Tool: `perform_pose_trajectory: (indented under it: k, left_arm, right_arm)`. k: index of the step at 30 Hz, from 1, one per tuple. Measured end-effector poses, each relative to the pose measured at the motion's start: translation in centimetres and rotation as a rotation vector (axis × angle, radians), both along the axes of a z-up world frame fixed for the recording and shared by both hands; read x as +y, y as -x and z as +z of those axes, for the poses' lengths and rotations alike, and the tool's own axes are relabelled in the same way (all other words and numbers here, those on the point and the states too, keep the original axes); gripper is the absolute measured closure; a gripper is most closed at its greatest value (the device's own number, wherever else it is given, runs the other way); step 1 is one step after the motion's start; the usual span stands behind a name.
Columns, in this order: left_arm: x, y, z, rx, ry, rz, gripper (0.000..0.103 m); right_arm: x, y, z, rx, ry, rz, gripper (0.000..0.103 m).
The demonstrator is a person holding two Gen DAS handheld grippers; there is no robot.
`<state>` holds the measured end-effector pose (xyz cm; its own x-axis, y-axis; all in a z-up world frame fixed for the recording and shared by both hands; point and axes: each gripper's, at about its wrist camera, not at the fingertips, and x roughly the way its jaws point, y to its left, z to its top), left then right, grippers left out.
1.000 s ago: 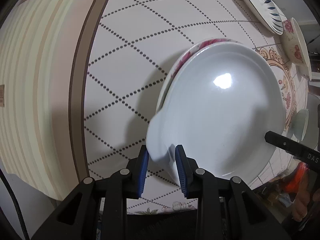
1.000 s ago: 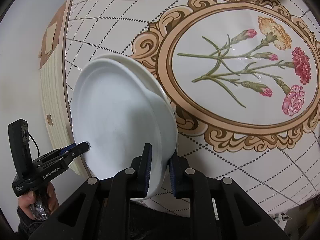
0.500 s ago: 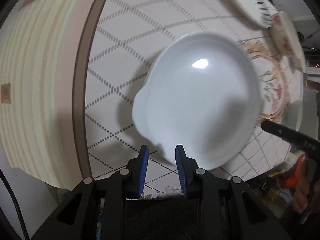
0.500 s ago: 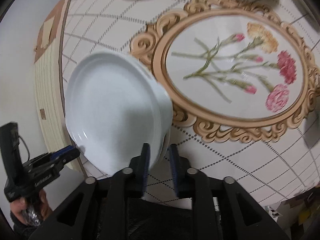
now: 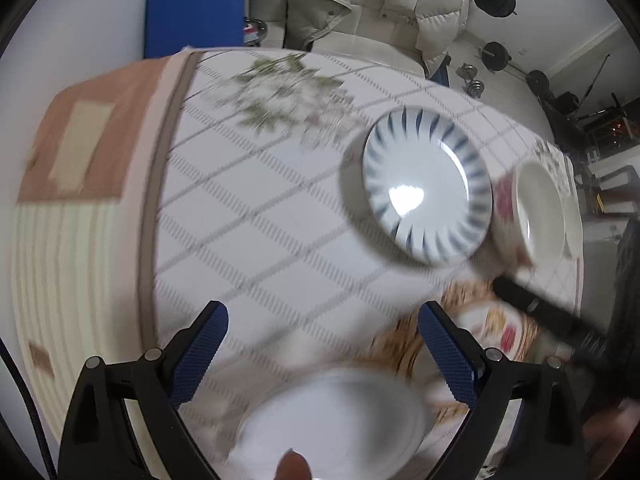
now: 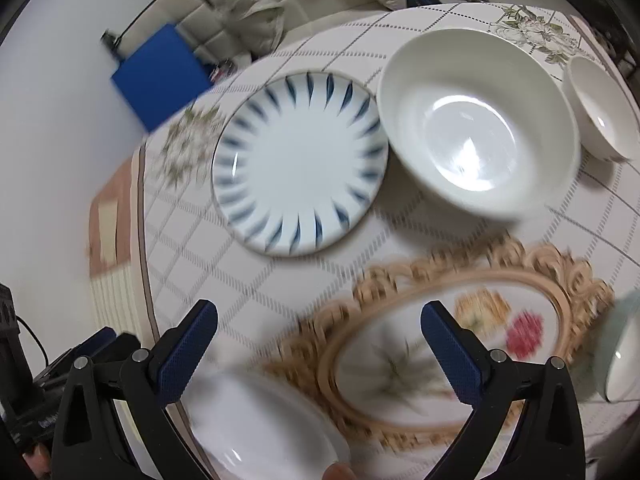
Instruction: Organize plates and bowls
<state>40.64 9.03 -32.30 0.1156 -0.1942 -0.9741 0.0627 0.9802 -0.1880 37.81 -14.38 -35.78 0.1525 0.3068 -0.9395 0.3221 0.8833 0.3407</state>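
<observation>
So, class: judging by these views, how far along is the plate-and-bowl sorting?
Done: the white plate lies released on the table. In hand: nothing; the left claw and right claw have just been opening. Left: the blue-striped plate, large white bowl and small bowl sit unstacked.

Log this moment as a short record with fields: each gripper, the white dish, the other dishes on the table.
left gripper: open, nothing between the pads, jaws just opened
right gripper: open, empty, jaws just opened
white dish: released, lying on the tablecloth below both grippers
blue-striped plate: flat on the cloth, farther away
large white bowl: upright, right beside the striped plate
small white bowl: upright, beyond the large one
</observation>
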Motion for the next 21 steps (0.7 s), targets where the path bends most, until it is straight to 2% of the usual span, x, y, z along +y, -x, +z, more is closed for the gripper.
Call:
perform_pose_trajectory:
  k: [4, 6, 7, 9, 11, 13, 15, 16, 17, 18, 21]
  left_arm:
    - [-1.3, -5.2, -3.7, 0.086, 0.067, 0.044, 0.006]
    - [-1.8, -7.3, -5.9, 0.138, 0.083, 0.067, 0.006]
    - [-2.1, -8.0, -6.6, 0.159, 0.09, 0.07, 0.007]
    - [-2.6, -9.3, -8.1, 0.186, 0.088, 0.064, 0.019]
    - [-3.3, -10.2, -9.2, 0.205, 0.081, 0.038, 0.041]
    - [-3.9, -10.6, -10.1, 0.222, 0.061, 0.01, 0.053]
    - [-4.6, -10.9, -9.7, 0.193, 0.061, -0.024, 0.07]
    - [-4.9, -10.9, -9.8, 0.204, 0.053, -0.04, 0.08]
    - [-4.8, -10.9, -9.6, 0.192, 0.045, -0.037, 0.081]
    - [-4.8, -10.8, -9.5, 0.178, 0.038, -0.044, 0.081]
    - [-4.0, -10.0, -8.6, 0.126, 0.024, -0.061, 0.092]
  right_arm:
    - [-0.2, -2.1, -3.1, 0.033, -0.078, -0.092, 0.002]
    - [-0.1, -2.3, -4.3, 0.036, -0.106, -0.127, 0.006]
    - [-0.2, -2.4, -4.7, 0.034, -0.115, -0.143, 0.012]
    - [-0.1, -2.5, -5.7, 0.035, -0.128, -0.169, 0.023]
    - [0.1, -2.8, -6.7, 0.045, -0.133, -0.182, 0.035]
    - [0.2, -3.1, -7.5, 0.056, -0.141, -0.197, 0.044]
    - [0.3, -3.5, -8.1, 0.062, -0.161, -0.197, 0.069]
    - [0.5, -3.5, -8.4, 0.078, -0.15, -0.189, 0.073]
    - [0.6, -3.4, -8.6, 0.081, -0.147, -0.184, 0.08]
    - [0.7, -3.3, -8.7, 0.074, -0.158, -0.184, 0.08]
    - [0.9, -3.1, -8.7, 0.07, -0.176, -0.177, 0.081]
